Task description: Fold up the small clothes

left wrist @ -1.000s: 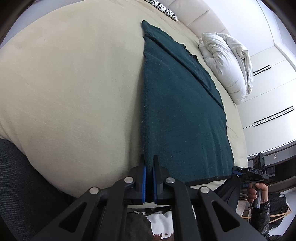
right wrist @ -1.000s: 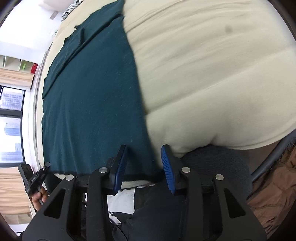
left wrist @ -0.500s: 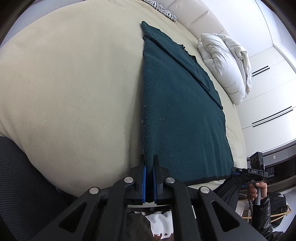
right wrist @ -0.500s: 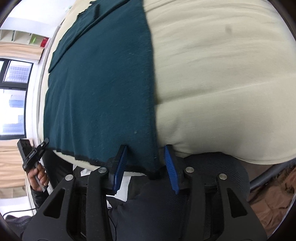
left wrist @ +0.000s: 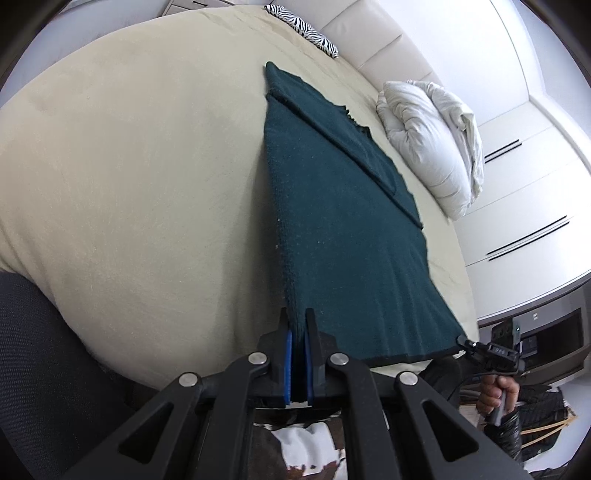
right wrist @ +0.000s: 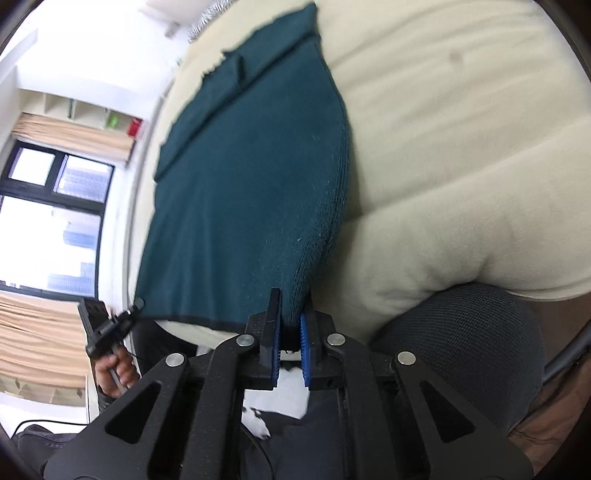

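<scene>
dark green garment point(left wrist: 343, 236) spread flat along a cream bed point(left wrist: 129, 177), one long edge toward the middle of the bed, near hem hanging just over the bed's front edge. narrower folded strip lying across the far part of it, ragged at the far end. left gripper point(left wrist: 297, 334) closed tight on the near left corner of the hem, blue pads point(left wrist: 288, 365) pinching the cloth with no gap showing. right gripper point(right wrist: 290, 326) clamped on the near right corner, cloth bunched into ridges where it runs down between the pads point(right wrist: 303, 341); that side edge lifted a little off the bed, with a shadow under it. from the left view, right gripper seen at the far corner of the hem with a hand point(left wrist: 496, 395) wrapped round its handle; from the right view, the left hand point(right wrist: 114, 369) likewise on its handle at the opposite corner. white rumpled duvet point(left wrist: 432, 140) bundled beside the garment on the far right of the bed, zebra-striped pillow point(left wrist: 303, 27) at the head end, white wardrobe doors point(left wrist: 524, 206) past the bed. window with beige curtains point(right wrist: 48, 325) on the other side of the room. dark mesh chair back point(right wrist: 465, 343) just beside the bed's front edge.
</scene>
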Demonstrator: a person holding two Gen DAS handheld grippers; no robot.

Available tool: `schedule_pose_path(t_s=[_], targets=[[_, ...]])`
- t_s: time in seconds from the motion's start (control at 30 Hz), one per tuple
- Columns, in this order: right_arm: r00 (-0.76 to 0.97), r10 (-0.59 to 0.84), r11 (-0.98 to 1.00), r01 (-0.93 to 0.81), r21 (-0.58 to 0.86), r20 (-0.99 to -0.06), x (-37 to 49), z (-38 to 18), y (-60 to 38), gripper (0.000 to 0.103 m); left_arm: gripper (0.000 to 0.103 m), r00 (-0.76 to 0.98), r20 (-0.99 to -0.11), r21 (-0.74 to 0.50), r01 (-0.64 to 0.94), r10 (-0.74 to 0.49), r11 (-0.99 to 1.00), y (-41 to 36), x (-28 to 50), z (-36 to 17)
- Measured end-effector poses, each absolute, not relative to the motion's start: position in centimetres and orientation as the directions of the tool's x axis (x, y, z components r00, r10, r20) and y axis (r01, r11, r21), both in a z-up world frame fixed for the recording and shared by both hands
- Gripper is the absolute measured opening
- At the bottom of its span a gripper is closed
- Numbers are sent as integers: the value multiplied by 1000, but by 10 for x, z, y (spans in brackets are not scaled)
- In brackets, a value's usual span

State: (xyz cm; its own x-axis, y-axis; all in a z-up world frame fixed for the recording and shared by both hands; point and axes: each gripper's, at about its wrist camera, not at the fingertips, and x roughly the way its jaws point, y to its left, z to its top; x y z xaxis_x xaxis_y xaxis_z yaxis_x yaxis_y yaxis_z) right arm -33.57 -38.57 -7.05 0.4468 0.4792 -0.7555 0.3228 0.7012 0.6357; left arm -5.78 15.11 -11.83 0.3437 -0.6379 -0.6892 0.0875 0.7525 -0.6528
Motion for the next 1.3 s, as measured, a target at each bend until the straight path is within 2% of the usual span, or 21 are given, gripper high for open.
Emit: schedule_pose_path(t_s=[0.43, 0.77, 0.9, 1.0, 1.3], targets=[[544, 400, 696, 343, 631, -738, -359, -54, -392, 6, 5, 383, -561, -782, 46, -734, 621, 159, -59, -104], [637, 412, 671, 271, 690, -651, -338, -22, -397, 6, 5, 437, -379, -903, 17, -816, 429, 167, -34, -86], [681, 397, 662, 252, 706, -615, -312, -4, -402, 6, 5, 475, -302, -940, -3, -827, 341, 172, -8, -77], [713, 380, 663, 234, 711, -589, -286, 11, -407, 6, 5, 501, -275, -945, 15, -821, 326, 171, 17, -64], [769, 320, 656, 241, 715, -553, -182, 30, -428, 6, 5, 544, -266, -942, 30, -796, 335, 155, 116, -46]])
